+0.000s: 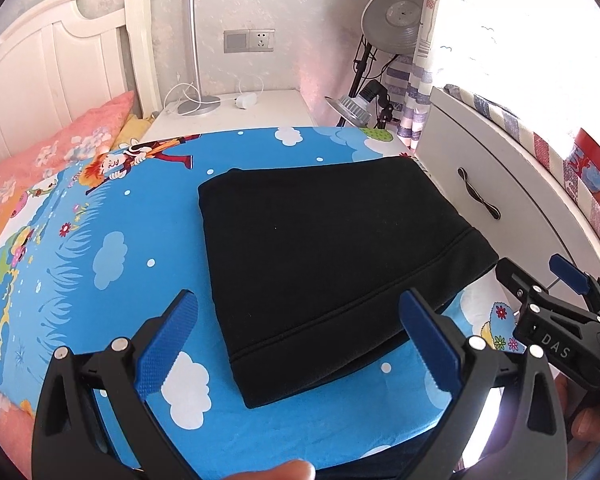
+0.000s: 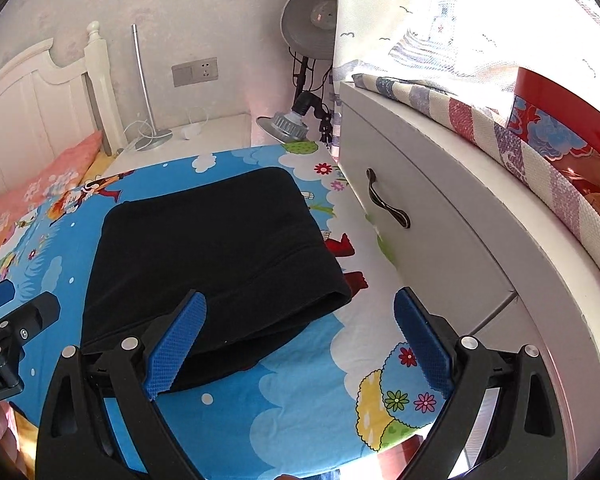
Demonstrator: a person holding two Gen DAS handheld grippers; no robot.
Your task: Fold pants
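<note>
The black pants lie folded into a compact rectangle on the blue cartoon bedsheet; they also show in the right wrist view. My left gripper is open and empty, held above the near edge of the pants. My right gripper is open and empty, above the near right corner of the pants and the sheet. The right gripper shows at the right in the left wrist view. The left gripper's body shows at the left edge of the right wrist view.
A white drawer unit with a dark handle stands right beside the bed. A pink pillow and white headboard are at the far left. A nightstand with a lamp base and cables stands behind.
</note>
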